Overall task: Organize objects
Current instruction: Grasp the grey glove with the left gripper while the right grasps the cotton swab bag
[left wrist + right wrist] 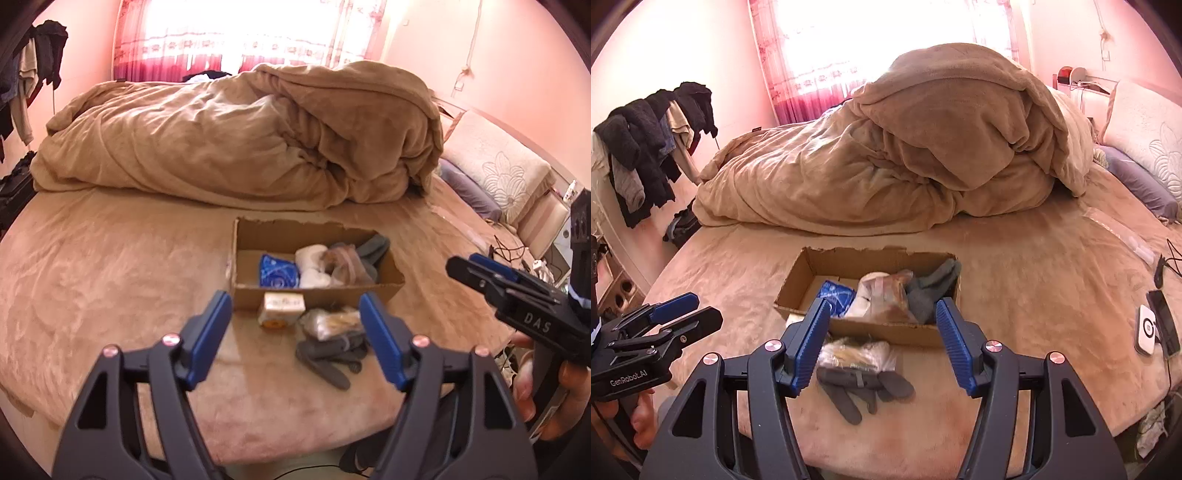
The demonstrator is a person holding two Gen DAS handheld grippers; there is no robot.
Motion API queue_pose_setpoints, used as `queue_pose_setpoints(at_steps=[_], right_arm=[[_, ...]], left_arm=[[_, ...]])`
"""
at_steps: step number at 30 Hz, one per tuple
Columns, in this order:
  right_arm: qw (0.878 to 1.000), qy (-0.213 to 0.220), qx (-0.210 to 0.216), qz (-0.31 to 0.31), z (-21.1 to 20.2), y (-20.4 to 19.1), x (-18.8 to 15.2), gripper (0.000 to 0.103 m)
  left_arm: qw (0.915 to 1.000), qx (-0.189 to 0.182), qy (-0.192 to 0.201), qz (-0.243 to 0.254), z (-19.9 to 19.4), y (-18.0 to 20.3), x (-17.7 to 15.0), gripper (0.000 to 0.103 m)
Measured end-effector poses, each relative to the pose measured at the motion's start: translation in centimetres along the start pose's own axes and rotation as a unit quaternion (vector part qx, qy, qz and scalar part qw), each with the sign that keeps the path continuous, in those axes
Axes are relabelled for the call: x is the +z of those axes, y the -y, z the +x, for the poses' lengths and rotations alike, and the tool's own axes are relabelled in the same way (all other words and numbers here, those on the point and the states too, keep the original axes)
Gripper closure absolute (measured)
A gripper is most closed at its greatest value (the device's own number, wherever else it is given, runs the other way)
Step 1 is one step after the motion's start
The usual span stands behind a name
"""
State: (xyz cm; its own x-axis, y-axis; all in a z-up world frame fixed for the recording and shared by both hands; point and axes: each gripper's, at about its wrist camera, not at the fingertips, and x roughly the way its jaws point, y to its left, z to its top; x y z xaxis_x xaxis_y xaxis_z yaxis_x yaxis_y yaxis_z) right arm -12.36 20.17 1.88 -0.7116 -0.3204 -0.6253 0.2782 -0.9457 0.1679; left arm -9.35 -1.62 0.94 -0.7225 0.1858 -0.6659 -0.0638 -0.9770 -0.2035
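Note:
An open cardboard box sits on the bed. It holds a blue packet, white rolls, a clear bag and a grey glove. In front of the box lie a small cream box, a clear packet and a grey glove. My left gripper is open and empty, above these loose items. My right gripper is open and empty over the same pile; it also shows in the left wrist view.
A heaped tan duvet covers the far half of the bed. Pillows lie at the right. A phone and a white device sit near the right edge. Clothes hang at the left.

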Motion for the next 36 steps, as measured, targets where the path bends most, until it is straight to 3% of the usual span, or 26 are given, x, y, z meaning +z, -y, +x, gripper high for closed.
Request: queue_pose_setpoints(at_steps=[16,36], right_arm=[[0.999,-0.027,0.013,-0.012,0.3,-1.1,-7.2,0.04],[0.997,-0.075,0.026,-0.019,6.5,-0.5,-8.6,0.04]], left_arm=[[0.9981,0.016,-0.06,-0.007,2.5,-0.2,-9.2,0.029],[0.9947,0.017,-0.095,-0.035,8.8,-2.0,-10.7,0.029]])
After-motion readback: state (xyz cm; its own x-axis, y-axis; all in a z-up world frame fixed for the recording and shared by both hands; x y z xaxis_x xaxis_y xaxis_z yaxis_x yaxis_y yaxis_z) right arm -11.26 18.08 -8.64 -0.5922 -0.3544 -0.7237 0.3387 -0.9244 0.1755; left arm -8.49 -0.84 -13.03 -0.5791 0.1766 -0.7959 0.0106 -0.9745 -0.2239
